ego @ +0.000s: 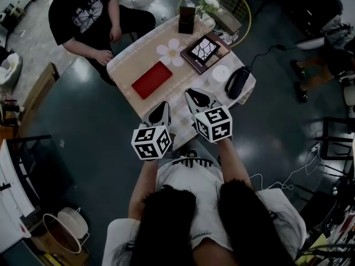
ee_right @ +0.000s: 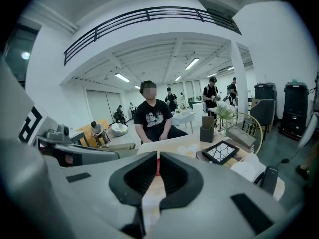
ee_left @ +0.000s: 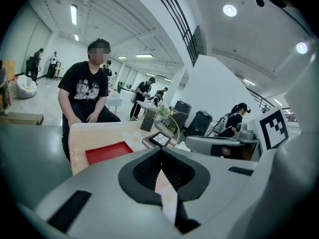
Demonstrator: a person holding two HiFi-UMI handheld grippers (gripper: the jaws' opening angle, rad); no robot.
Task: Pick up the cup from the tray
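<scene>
Seated person (ego: 83,15), head beyond the head view's top edge

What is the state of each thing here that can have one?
Left tool, shut, empty.
Right tool, almost shut, empty.
Tray, empty, lying flat.
White cylinder, upright, off the tray.
Person, seated.

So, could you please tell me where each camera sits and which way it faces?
Head view: on the person's head, facing steeply down at the table; forearms, left gripper and right gripper show.
Left gripper view: on that gripper, facing along its fingers across the table; its fingers show.
Right gripper view: on that gripper, facing likewise; its fingers show.
Shared: all three show the seated person.
</scene>
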